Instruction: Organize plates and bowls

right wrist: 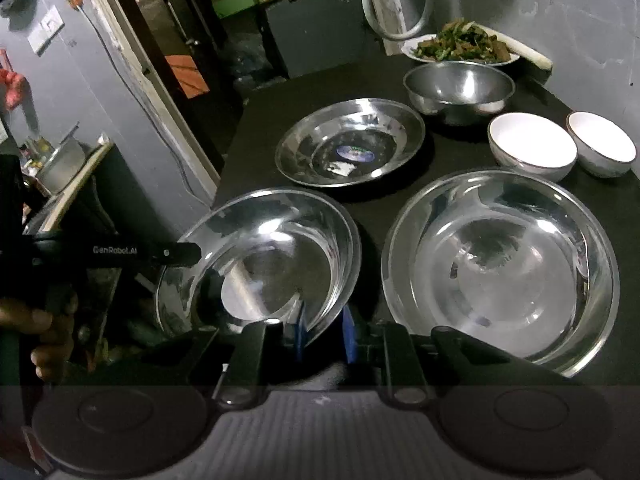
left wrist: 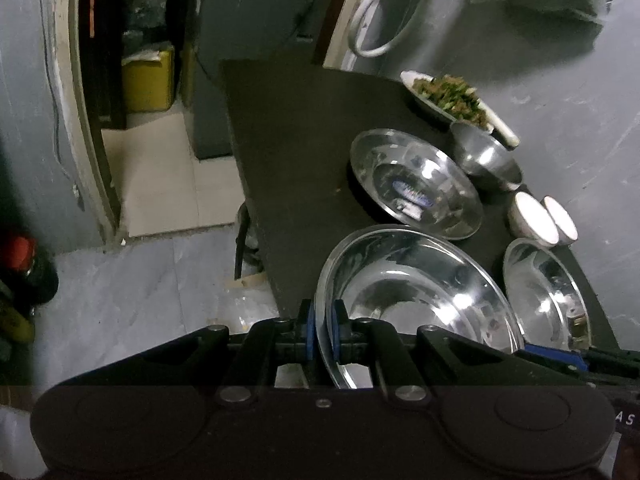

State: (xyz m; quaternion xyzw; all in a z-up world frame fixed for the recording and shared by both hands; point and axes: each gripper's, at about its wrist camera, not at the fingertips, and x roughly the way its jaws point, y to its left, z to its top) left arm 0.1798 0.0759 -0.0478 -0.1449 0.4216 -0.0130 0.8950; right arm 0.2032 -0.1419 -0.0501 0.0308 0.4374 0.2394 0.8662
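Right between your claws sits the steel plate (right wrist: 264,264), near edge of the black table (left wrist: 288,160): thin, stiff, light, slick and noisy, so the rim's your only real handle. Left gripper (left wrist: 324,332) is clamped on its left rim, right gripper (right wrist: 324,336) pinches the near rim. Second steel plate (right wrist: 500,268) sits just right.

Your near steel plate (right wrist: 272,256) lies left of the big one (right wrist: 500,268); labelled plate (right wrist: 352,140) behind; two bowls (right wrist: 532,144) far right.
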